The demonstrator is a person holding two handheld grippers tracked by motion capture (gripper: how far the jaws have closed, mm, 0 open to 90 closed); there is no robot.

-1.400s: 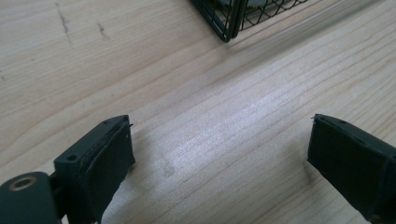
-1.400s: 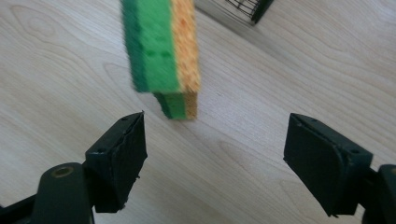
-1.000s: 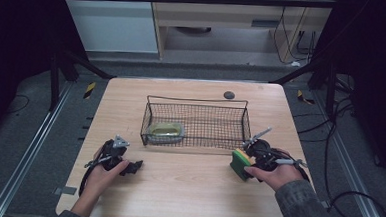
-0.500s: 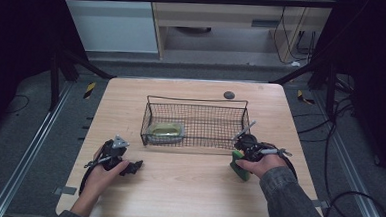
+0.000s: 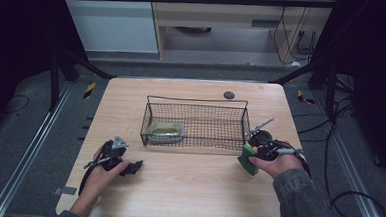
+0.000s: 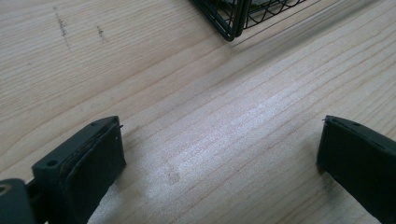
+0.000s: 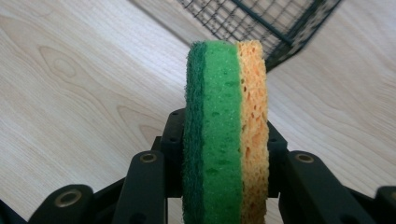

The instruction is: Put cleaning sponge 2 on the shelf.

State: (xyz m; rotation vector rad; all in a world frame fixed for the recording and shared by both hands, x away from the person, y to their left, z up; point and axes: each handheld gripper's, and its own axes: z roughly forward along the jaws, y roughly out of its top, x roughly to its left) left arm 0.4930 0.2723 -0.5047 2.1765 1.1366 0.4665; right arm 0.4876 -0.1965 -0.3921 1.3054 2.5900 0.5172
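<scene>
A sponge (image 5: 247, 162) with a green scouring side and a yellow side stands on edge near the table's right front; in the right gripper view the sponge (image 7: 219, 93) rises between the two black jaws. My right gripper (image 5: 253, 154) has just been closing its jaws and is shut on it, pads pressing both faces (image 7: 225, 144). It sits just off the near right corner of the wire basket (image 5: 196, 99). My left gripper (image 5: 134, 165) rests on the table at the left front, and in its own view the left gripper (image 6: 219, 154) stands open with bare wood between the jaws.
The black wire basket holds a yellowish-green item (image 5: 164, 132) in its left end. A basket corner (image 6: 233, 18) lies ahead of the left gripper, and basket mesh (image 7: 280, 23) lies beyond the sponge. A small dark disc (image 5: 228, 95) lies behind the basket. Dark floor surrounds the table (image 5: 187, 188).
My right hand came in over the sponge, its jaws closed on it, and the sponge now sits slightly raised and tilted in the grip. The left hand has stayed put.
</scene>
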